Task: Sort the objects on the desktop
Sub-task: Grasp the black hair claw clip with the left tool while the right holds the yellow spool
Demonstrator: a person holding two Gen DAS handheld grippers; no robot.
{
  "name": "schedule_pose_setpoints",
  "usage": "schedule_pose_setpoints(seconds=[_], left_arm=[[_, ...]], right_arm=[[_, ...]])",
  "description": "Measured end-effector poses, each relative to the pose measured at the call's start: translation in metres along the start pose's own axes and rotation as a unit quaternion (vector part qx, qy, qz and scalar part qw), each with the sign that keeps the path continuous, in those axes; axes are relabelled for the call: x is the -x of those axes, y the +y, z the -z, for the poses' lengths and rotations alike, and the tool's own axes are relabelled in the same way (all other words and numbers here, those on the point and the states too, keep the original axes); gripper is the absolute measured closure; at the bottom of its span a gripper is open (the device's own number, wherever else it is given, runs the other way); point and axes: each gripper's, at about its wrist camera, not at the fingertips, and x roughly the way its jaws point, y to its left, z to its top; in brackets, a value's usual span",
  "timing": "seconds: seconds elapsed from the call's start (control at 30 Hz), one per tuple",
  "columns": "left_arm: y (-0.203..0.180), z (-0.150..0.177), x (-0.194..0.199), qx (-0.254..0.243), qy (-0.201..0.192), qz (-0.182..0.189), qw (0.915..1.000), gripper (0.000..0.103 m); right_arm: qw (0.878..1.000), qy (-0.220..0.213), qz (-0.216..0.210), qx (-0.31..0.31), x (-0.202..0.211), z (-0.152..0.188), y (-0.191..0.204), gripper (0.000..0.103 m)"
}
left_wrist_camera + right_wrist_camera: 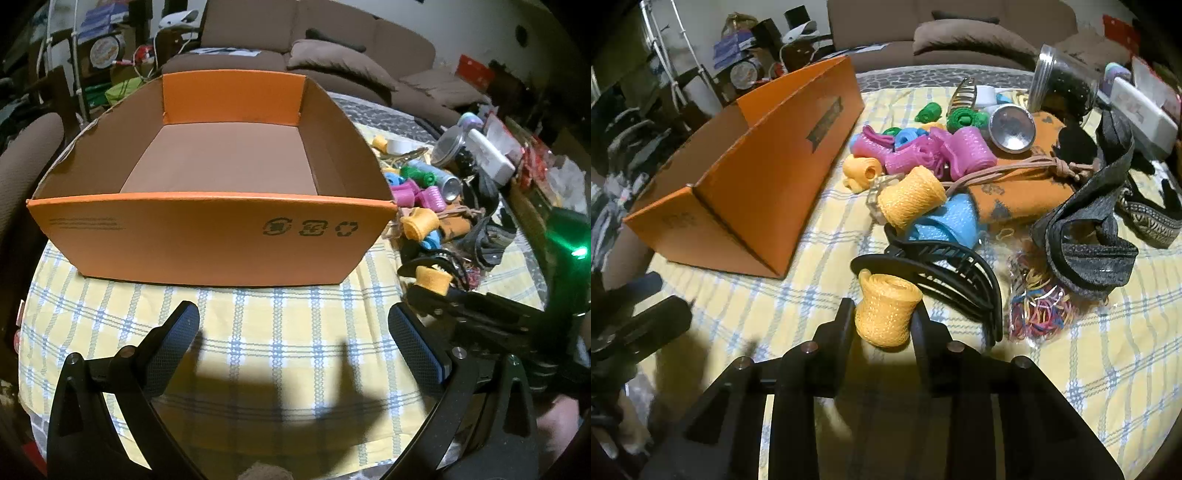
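Note:
An empty orange cardboard box [184, 240] stands on the yellow checked cloth, straight ahead of my left gripper [291, 310]. That gripper is open, with only cloth between its fingers. My right gripper [883, 307] is shut on a yellow mesh roller [886, 314], squeezed at its middle and held just above the cloth. The same roller [432, 278] shows in the left wrist view, right of the box's front corner. In the right wrist view the box [768, 166] lies to the left of the held roller.
Behind the held roller lies a black claw clip [953, 273]. A pile of pink [964, 151], yellow [908, 199], blue [945, 221] and green rollers [960, 118] sits beyond it. An orange pouch [1023, 195], grey strap [1082, 236], bag of rubber bands [1041, 310] and jar [1060, 81] crowd the right.

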Motion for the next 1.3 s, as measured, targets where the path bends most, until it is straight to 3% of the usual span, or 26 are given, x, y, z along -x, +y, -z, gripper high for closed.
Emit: schedule_pose_setpoints(seconds=[0.2, 0.43, 0.57, 0.77, 0.93, 1.07, 1.3], left_arm=[[-0.012, 0.004, 0.004, -0.016, -0.005, 0.023, 0.9996, 0.002], [-0.055, 0.013, -0.003, -0.047, 0.013, 0.08, 0.9956, 0.002], [-0.08, 0.014, -0.012, -0.036, 0.034, 0.108, 0.9929, 0.002], [-0.105, 0.002, -0.033, -0.017, 0.048, 0.1, 0.9936, 0.002], [-0.112, -0.018, -0.053, 0.032, 0.056, 0.095, 0.9934, 0.003], [-0.114, -0.028, -0.076, 0.057, 0.07, 0.068, 0.9936, 0.011], [-0.123, -0.022, -0.095, 0.033, 0.089, 0.022, 0.9952, 0.02]], right_arm=[[0.999, -0.037, -0.034, -0.018, 0.048, -0.006, -0.018, 0.073], [0.994, -0.073, -0.017, -0.079, 0.085, -0.014, -0.069, 0.073], [0.99, -0.086, -0.016, -0.11, 0.098, -0.017, -0.091, 0.073], [0.986, -0.091, -0.033, -0.133, 0.109, -0.02, -0.109, 0.073], [0.985, -0.098, -0.041, -0.133, 0.115, -0.022, -0.113, 0.073], [0.985, -0.1, -0.044, -0.134, 0.117, -0.02, -0.115, 0.073], [0.984, -0.106, -0.054, -0.134, 0.121, -0.02, -0.118, 0.073]])
